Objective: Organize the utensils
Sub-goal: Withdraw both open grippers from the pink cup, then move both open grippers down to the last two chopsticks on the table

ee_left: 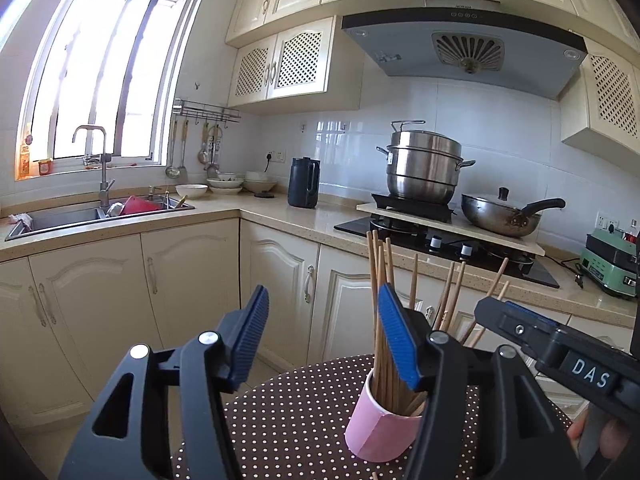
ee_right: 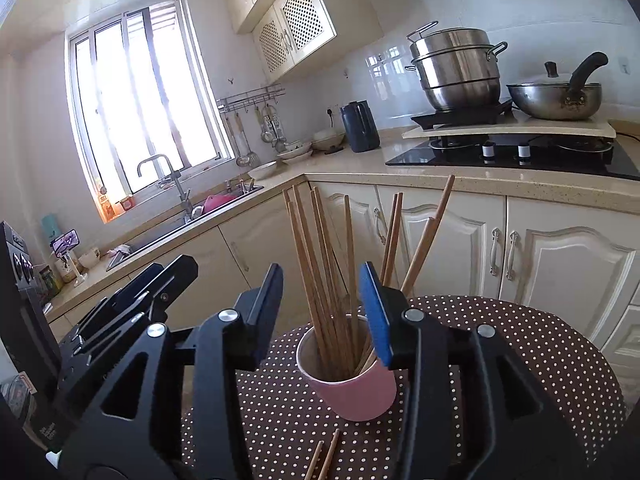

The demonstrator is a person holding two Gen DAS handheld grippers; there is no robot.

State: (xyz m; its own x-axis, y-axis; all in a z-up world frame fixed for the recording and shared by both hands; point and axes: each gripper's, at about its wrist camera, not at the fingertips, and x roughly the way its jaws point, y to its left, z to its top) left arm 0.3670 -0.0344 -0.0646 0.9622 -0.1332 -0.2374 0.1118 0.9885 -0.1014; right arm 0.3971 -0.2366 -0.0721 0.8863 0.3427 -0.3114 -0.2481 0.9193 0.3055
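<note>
A pink cup stands on a round table with a brown polka-dot cloth. Several wooden chopsticks stand in it, fanned out. Two loose chopsticks lie on the cloth in front of the cup. My left gripper is open and empty, up and left of the cup; it also shows in the right wrist view. My right gripper is open and empty, its jaws either side of the chopsticks above the cup; it also shows in the left wrist view.
Behind the table runs an L-shaped kitchen counter with cream cabinets. On it are a sink, bowls, a dark kettle, a steel steamer pot, a wok and a hob.
</note>
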